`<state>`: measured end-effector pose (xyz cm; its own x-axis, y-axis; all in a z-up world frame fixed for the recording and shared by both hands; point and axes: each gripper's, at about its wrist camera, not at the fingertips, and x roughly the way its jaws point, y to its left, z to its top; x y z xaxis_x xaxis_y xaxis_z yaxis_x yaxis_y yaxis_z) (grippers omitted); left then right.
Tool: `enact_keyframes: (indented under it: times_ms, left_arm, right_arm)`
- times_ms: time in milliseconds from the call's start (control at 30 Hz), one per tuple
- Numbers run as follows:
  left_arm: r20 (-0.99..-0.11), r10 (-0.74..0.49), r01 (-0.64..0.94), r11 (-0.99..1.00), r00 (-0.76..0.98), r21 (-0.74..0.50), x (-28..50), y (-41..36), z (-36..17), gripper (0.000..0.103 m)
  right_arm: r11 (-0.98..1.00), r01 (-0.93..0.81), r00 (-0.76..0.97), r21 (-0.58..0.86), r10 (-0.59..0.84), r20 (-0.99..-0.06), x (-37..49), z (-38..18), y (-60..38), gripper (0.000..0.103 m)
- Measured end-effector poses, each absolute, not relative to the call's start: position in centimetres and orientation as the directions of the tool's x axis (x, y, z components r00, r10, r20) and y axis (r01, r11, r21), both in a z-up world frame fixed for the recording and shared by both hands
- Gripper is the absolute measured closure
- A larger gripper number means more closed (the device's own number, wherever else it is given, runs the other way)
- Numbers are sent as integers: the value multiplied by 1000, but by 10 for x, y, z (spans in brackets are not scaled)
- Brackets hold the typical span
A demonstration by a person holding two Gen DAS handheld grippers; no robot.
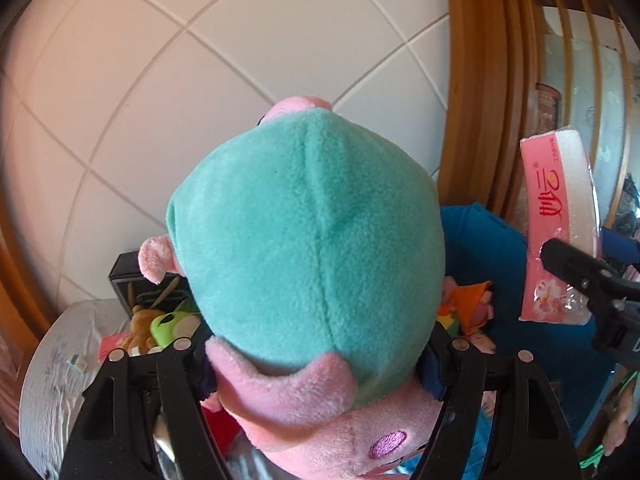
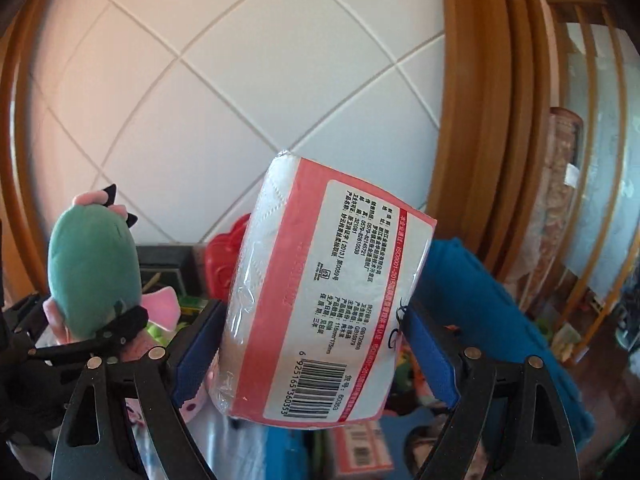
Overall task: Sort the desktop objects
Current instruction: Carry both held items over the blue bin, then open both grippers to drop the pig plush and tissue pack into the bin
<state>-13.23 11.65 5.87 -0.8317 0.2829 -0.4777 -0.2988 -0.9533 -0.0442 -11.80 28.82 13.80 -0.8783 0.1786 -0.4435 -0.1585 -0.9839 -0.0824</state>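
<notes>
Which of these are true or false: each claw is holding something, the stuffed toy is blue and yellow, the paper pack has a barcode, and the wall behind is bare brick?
1. Each claw holds something. True: the left claw grips a plush toy, the right claw a tissue pack.
2. The toy is blue and yellow. False: it is teal green and pink.
3. The pack carries a barcode. True, on its white label.
4. The wall is bare brick. False: white tiles set diagonally.
5. Both items rest on the desk. False: both are held up in front of the wall.
</notes>
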Motion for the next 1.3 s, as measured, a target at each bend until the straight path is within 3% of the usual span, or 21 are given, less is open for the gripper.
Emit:
enact_keyframes:
  times_ms: [367, 667, 833, 933, 1100, 1300]
  left_arm:
    - [-438, 426, -481, -877, -791, 15, -109, 265, 84, 29]
    - [-594, 386, -510, -859, -706, 49, -104, 311, 52, 19]
    - [-642, 329, -489, -869, -693, 82, -96, 312, 25, 18]
    - [-679, 314, -482, -874, -663, 66, -99, 307, 12, 18]
    - [-753, 331, -495, -869, -568, -9, -101, 297, -3, 18]
    - [-826, 291, -540, -842, -484, 20, -90, 305, -26, 18]
  right_arm:
    - [-947, -285, -817, -147, 321, -479, -84, 121, 402, 15]
    - [-934, -282, -776, -219, 356, -521, -79, 86, 464, 14]
    - [-937, -237, -765, -256, 342, -546, -80, 68, 468, 11]
    - [-928, -221, -755, -301, 358, -549, -83, 59, 468, 0]
    - [-920, -202, -737, -335, 369, -567, -78, 47, 469, 0]
    - [-928, -196, -726, -318, 355, -588, -64, 42, 471, 0]
